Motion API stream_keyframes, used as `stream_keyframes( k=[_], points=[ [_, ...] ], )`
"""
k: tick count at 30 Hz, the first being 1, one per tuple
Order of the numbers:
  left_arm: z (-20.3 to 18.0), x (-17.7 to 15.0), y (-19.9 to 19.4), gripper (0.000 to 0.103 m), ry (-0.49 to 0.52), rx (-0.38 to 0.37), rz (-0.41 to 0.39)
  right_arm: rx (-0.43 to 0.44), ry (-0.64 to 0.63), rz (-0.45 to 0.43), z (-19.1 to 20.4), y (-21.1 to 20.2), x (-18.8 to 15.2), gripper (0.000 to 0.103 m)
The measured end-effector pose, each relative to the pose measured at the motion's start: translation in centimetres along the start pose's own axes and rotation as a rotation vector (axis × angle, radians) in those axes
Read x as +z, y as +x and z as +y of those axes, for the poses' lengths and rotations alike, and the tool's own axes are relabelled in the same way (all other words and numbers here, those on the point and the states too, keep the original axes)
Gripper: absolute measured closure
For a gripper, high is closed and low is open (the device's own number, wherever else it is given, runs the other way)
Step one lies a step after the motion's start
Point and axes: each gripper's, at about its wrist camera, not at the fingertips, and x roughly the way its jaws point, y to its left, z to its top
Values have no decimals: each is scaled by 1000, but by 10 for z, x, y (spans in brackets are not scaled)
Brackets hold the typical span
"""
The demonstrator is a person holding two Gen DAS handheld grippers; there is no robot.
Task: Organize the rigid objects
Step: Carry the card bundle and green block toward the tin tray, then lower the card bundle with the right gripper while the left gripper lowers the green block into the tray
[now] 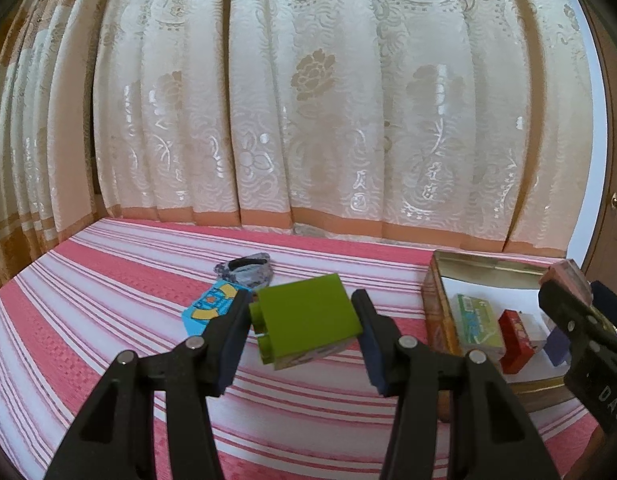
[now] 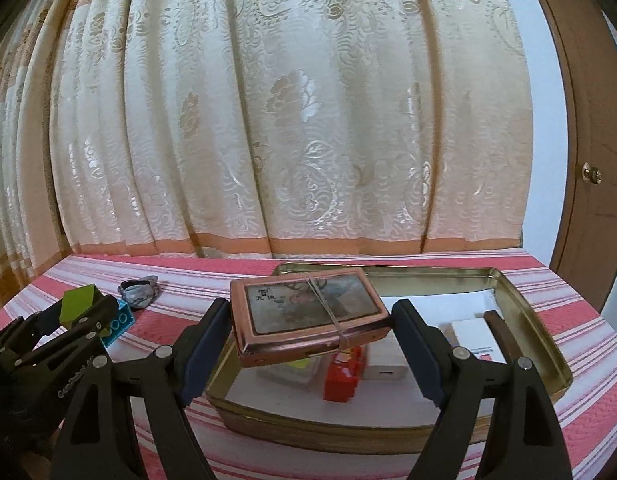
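**tinfan:** Metal tin [image 2: 524, 308] is the biggest thing here, sitting open on the striped pink cover [image 1: 108, 280], probably a bed, can't swear to it. Right gripper [image 2: 310, 320] has its jaws set wide on a copper-coloured case [image 2: 308, 312] with a rubber band round it, hanging over the tin's near-left end. My worry: the grip looks like it's only on the two ends, and the case is smooth. If it tips, it drops on the red box [image 2: 342, 372] and the white boxes below.

**blockhead:** Left gripper [image 1: 304, 320] is the smaller risk imo. Its jaws sit narrower, holding a green block [image 1: 308, 312] up off the cover, left of the tin. It's tilted though, with the left pad right at the studs, so it could twist out. Also both grippers are near each other, so they could bump if both go for the tin.

**tinfan:** Views differ too. Right camera shows the tin's full floor and far rim. Left camera shows the blue card [image 1: 210, 306] properly, plus the grey bundle [image 1: 248, 270] behind it, and a green packet [image 1: 478, 320] inside the tin.
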Motion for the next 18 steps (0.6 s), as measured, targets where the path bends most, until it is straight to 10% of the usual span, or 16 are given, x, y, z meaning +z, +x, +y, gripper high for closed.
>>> stream_keyframes(
  k=[18],
  points=[
    [-32, 5, -15, 52, 2, -42, -49, -69, 30, -25, -47, -7, 4, 20]
  ],
)
